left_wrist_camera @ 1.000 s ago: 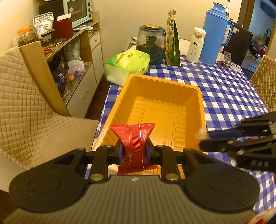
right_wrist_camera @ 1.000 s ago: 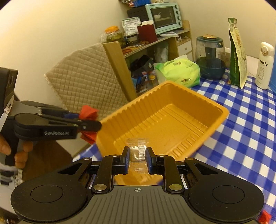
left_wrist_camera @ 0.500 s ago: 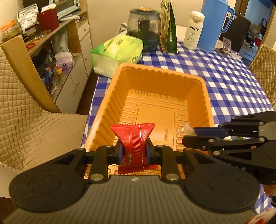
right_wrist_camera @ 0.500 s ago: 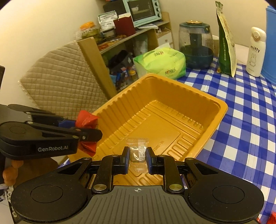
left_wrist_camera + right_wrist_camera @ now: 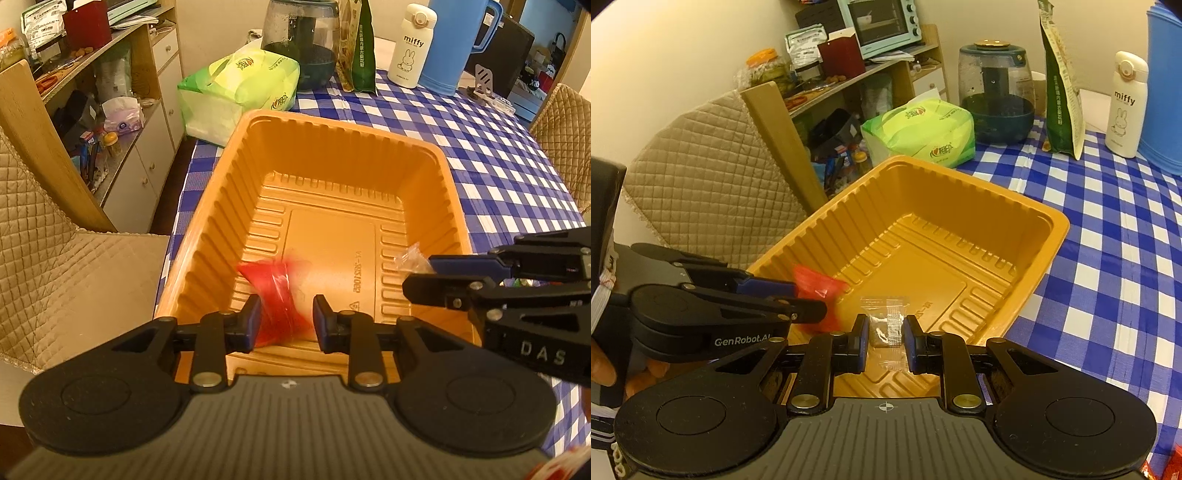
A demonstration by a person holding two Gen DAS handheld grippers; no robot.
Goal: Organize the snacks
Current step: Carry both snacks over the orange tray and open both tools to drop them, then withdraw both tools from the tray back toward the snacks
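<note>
Release over the tray [image 5: 343, 127] is what this moment turns on. Left gripper [image 5: 287, 318] hangs above the tray's near end, at about 6 o'clock of its floor, and its jaws have just been opening: they stand apart, with the red packet [image 5: 275, 295] blurred between them, seemingly slipping free against the left pad, its long axis running away from the camera toward 12 o'clock. The packet lies directly over the tray floor, so a drop should land it inside. Right gripper [image 5: 885, 333] comes in from 3 o'clock in the left view, its tips over the tray's right rim, jaws clamped on a small clear sachet [image 5: 885, 321] that stands upright between the pads. Left is the nearer to letting go; the right needs, I judge, only to part its jaws once fully over the floor. The tray itself holds nothing yet: its ribbed floor is bare.
</note>
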